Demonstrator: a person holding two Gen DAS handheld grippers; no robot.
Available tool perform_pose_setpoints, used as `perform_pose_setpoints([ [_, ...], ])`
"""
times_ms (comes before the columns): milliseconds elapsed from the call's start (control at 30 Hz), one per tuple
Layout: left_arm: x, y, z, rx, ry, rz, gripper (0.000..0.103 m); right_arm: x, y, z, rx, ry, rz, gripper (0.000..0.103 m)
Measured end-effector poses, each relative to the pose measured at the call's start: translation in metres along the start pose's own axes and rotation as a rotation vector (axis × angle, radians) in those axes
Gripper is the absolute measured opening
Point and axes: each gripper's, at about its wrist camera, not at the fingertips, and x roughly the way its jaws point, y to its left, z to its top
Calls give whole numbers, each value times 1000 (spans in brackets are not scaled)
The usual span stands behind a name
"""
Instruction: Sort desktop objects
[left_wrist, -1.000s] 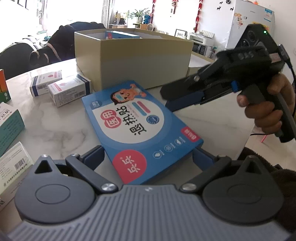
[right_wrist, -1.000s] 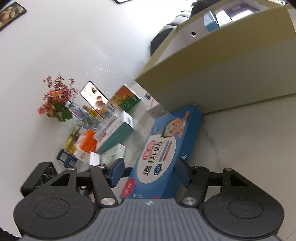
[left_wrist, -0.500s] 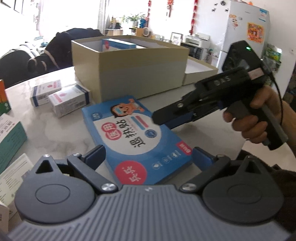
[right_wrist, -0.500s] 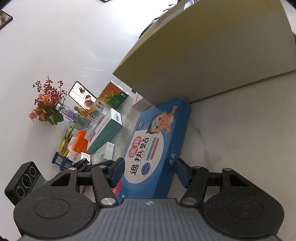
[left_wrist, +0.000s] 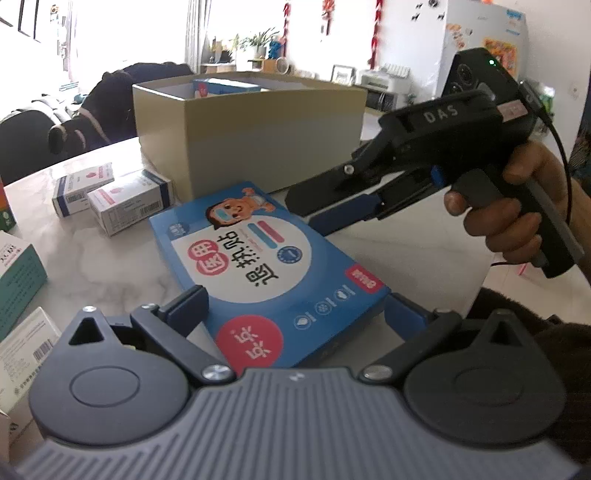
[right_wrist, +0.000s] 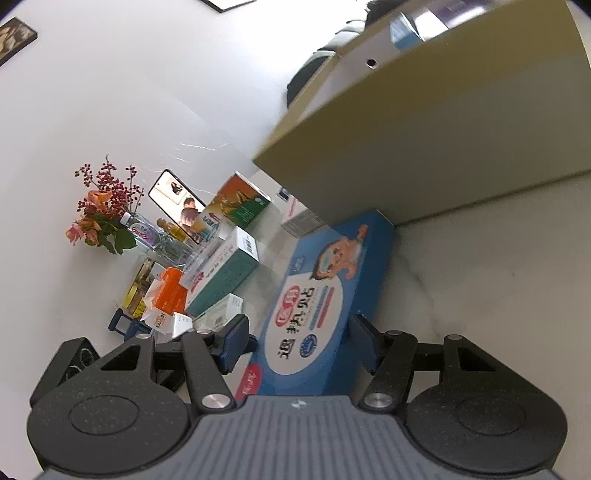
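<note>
Blue flat box (left_wrist: 266, 273) lies flat on marble bench (left_wrist: 96, 266), just before tan carton (left_wrist: 251, 133). Left hand-held gripper (left_wrist: 295, 310) straddles near end, jaws apart; pad contact unclear. Right hand-held gripper (right_wrist: 299, 343) brackets box edgewise, grip unclear. Left view alone shows hand (left_wrist: 517, 218) on right tool, fridge (left_wrist: 480, 44) beyond. Right view alone shows flower vase (right_wrist: 107, 218), phone (right_wrist: 177, 201), teal box (right_wrist: 221, 277).

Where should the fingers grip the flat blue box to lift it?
Grip the blue box across its short width, one finger on each long side edge, coming from its near end. It lies flat on the table, so the top face offers no hold; the thin long edges do.
</note>
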Motion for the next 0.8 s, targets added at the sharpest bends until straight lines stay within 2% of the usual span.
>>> perform_pose_setpoints([
  [67,-1,3,-1,-25,-19,-36,102,0,6,0,-8,-1,16,61],
  [133,-2,4,-3,-32,-32,-48,102,6,10,-1,20,39,128,57],
  [167,-3,4,-4,-30,-37,-50,102,10,16,-2,13,54,145,57],
  [233,-5,4,-5,-36,-46,-53,102,15,28,-4,-47,52,103,57],
  [333,-10,7,-6,-64,-52,-50,102,16,25,-1,-40,30,68,57],
  [567,-12,15,-8,-126,-13,-23,102,8,-3,-2,9,-17,-97,63],
  [800,-9,14,-8,-137,18,-19,102,18,-7,-9,4,10,-81,63],
])
